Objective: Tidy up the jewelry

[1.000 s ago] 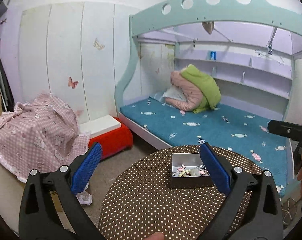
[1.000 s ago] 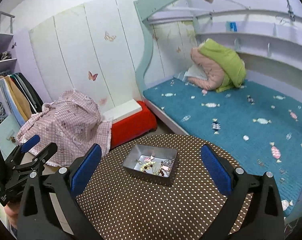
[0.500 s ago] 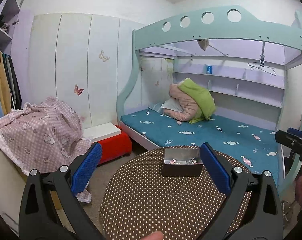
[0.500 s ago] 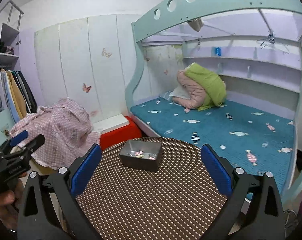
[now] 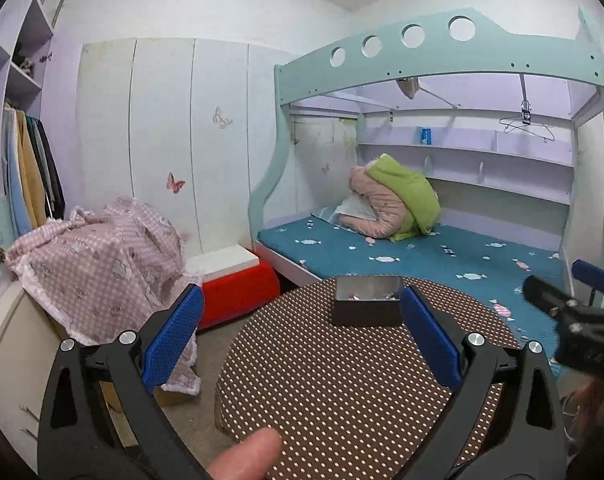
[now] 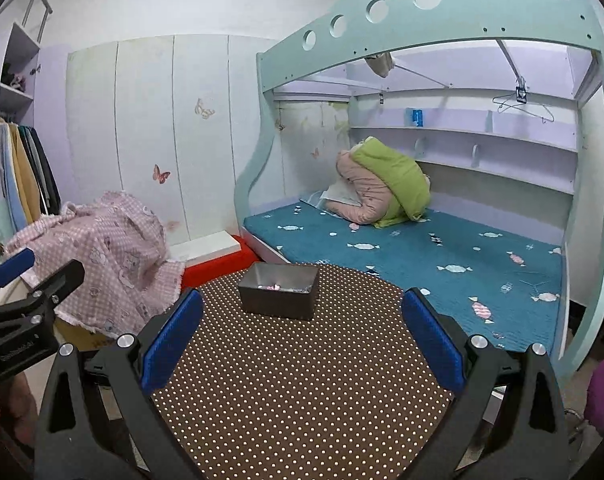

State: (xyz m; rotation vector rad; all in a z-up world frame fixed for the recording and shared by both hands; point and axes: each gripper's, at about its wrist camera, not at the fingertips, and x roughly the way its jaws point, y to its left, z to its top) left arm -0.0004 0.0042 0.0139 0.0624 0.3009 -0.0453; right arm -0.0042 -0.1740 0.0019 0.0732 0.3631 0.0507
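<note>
Brown polka-dot cloth covers your round worktop point(image 6: 302, 380), and the small metal tin point(image 6: 277, 294) sits near its far edge, toward the bed point(image 6: 422, 252). Inside the tin you can make out a few pinkish jewelry pieces point(image 6: 271, 287), too small to tell apart. Your left gripper point(image 5: 302, 344) hangs above the near part of the worktop with its jaws spread wide, nothing between them. Your right gripper point(image 6: 302, 342) is likewise held well back from the tin, jaws wide and holding nothing. Each gripper shows at the edge of the other's view.
</note>
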